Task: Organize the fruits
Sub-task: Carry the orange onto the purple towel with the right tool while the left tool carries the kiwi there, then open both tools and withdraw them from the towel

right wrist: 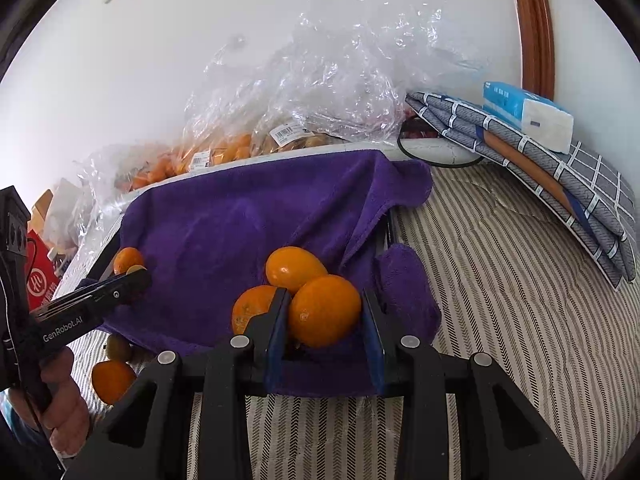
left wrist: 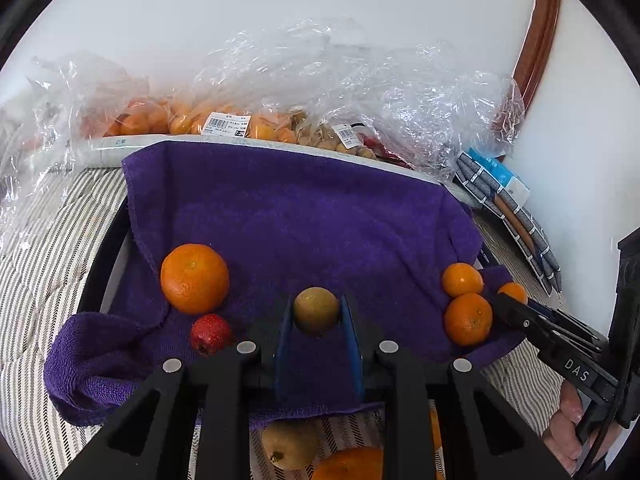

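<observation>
Gripping a small brownish-green fruit, the left gripper has its blue pads tight on both sides, right over the purple towel. The right gripper is clamped on a small orange at the towel's near right edge, with two more oranges touching it. Over on the towel's left part sit a bigger orange and a red fruit just beside it. Bags of fruit are piled behind the towel.
</observation>
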A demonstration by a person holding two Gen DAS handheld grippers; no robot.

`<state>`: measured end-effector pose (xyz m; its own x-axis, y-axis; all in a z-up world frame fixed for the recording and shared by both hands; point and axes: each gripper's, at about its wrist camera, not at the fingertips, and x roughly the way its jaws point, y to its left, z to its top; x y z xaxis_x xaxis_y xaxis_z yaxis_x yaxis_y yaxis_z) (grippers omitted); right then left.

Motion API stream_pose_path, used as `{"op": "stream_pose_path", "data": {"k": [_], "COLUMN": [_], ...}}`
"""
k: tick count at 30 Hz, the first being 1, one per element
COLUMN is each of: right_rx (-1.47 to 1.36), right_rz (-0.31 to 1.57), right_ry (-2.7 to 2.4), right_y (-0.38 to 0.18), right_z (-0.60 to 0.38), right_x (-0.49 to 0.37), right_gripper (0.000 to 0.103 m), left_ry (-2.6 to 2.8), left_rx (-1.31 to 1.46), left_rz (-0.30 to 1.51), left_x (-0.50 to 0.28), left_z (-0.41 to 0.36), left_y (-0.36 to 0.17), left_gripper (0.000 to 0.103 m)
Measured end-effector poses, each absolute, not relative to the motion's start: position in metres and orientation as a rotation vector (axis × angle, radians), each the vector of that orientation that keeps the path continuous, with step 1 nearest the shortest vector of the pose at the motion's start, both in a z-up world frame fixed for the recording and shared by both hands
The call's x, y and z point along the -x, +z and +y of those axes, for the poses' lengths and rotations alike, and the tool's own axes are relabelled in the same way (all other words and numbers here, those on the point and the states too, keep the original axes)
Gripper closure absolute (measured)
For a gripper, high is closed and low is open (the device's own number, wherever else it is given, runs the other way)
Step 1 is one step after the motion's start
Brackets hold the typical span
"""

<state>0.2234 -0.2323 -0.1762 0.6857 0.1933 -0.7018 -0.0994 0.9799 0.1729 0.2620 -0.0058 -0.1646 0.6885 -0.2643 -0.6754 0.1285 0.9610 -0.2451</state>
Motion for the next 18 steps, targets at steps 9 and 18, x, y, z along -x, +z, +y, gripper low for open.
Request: {"op": "stream_pose_path", "data": {"k": [9,18], "right_rx": [-0.117,-0.115], "right_rz": [0.796,0.772], "right_ry": [0.165,0.161], "right_y": [-0.1760,-0.1731], "right_z": [-0.2323,-0.2331], "right_x": [-0.2228,-0.2212], "right_gripper": [0.068,0.063], "left_ry": [-0.210,-0.222], "left_rx": [0.172,0.184], "left_rz": [0.775,0.764], "left_x": [-0.2608,-0.2583], "left_z": [-0.0079,-0.0068], "left_y": [-0.1656,-0.1641], "left_gripper": [0.080,0.073]}}
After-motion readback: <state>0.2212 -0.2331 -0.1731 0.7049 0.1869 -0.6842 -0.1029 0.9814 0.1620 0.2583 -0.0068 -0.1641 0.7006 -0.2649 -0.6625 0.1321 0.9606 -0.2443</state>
